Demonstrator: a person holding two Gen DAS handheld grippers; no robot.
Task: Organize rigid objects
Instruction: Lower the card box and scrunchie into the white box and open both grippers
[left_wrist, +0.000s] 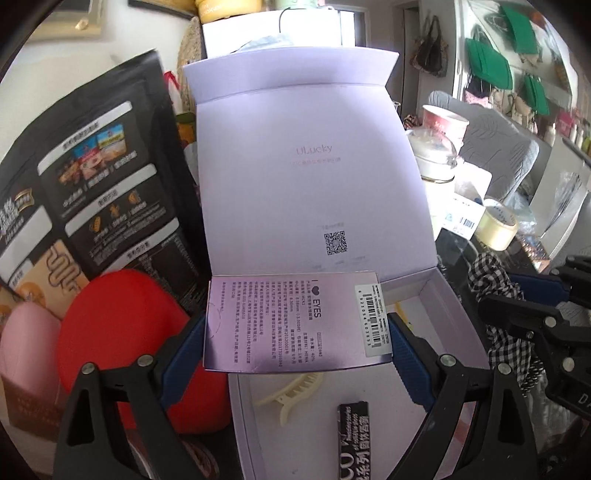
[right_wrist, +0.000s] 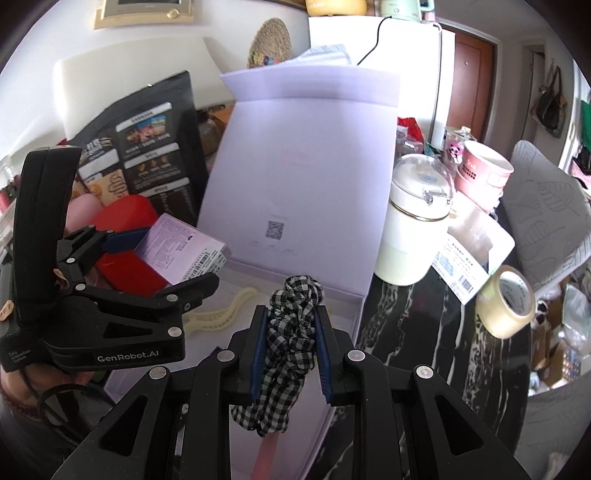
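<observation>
Nearest, in the lower middle of the right wrist view, the right gripper (right_wrist: 290, 347) is seen clenched on a black-and-white checked scrunchie (right_wrist: 291, 332), the fabric bunched between its blue pads. In the lower middle of the left wrist view, the left gripper (left_wrist: 297, 341) is spread wide yet grasping a small lilac carton (left_wrist: 291, 321) by its two sides.

Just beyond, the open white storage box (left_wrist: 448, 325) is found below both loads; a cream hair claw (left_wrist: 291, 391) and a black packet (left_wrist: 354, 439) already lie on its floor. Its lid (left_wrist: 306, 177) stands upright at the centre of the frame.

The step in hand is judged to be placing both items in the box. The carton would best be lowered flat into the bare far strip, clear of the claw, and let go only once it is rested. The scrunchie should be dropped in the free right part, with the two grippers kept apart.

Farther off, a tape roll (right_wrist: 506, 302) and white jar (right_wrist: 413, 229) are seen at right.
</observation>
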